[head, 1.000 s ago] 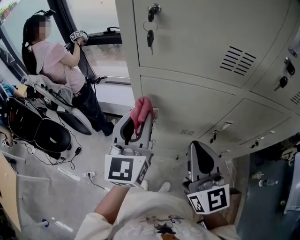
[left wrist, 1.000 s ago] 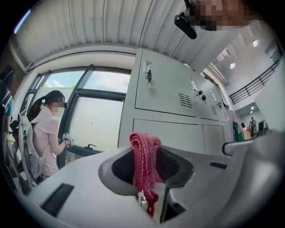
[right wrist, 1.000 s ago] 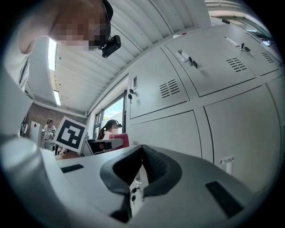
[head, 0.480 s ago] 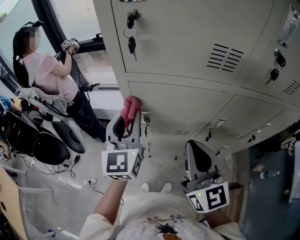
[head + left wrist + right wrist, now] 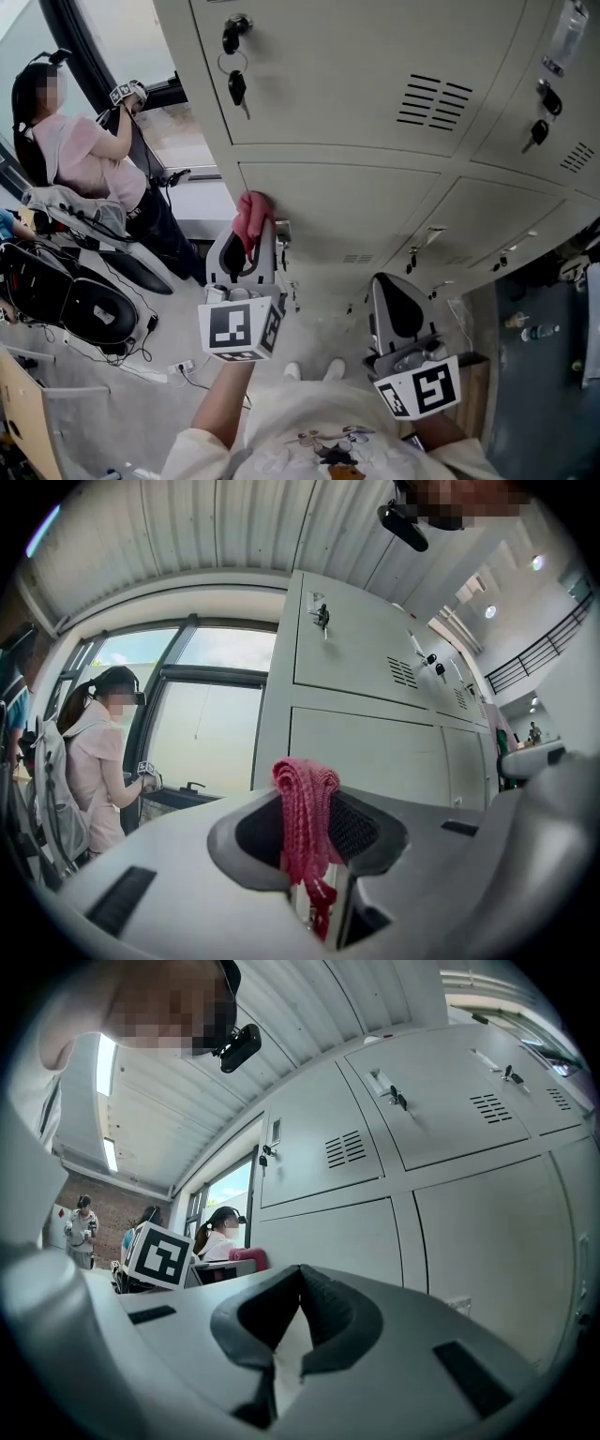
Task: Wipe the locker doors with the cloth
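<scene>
A pink knitted cloth (image 5: 251, 212) sticks up out of my left gripper (image 5: 250, 240), which is shut on it. The cloth rests at the left edge of a lower grey locker door (image 5: 356, 211); contact with the metal cannot be told. In the left gripper view the cloth (image 5: 305, 803) hangs folded between the jaws, with the locker doors (image 5: 375, 752) behind. My right gripper (image 5: 399, 298) is lower and to the right, below the same row of doors. Its jaws meet in the right gripper view (image 5: 298, 1299) with nothing held.
Keys (image 5: 237, 89) hang from the lock of the upper door (image 5: 356, 75). A person (image 5: 84, 155) stands at the window on the left, beside black chairs (image 5: 70, 300). Cables (image 5: 173, 361) lie on the floor. A dark cabinet (image 5: 544, 356) stands at the right.
The head view has swung, so lockers and grippers sit further left in the picture. The left gripper keeps the cloth at the lower door's left edge. The right gripper has barely moved.
</scene>
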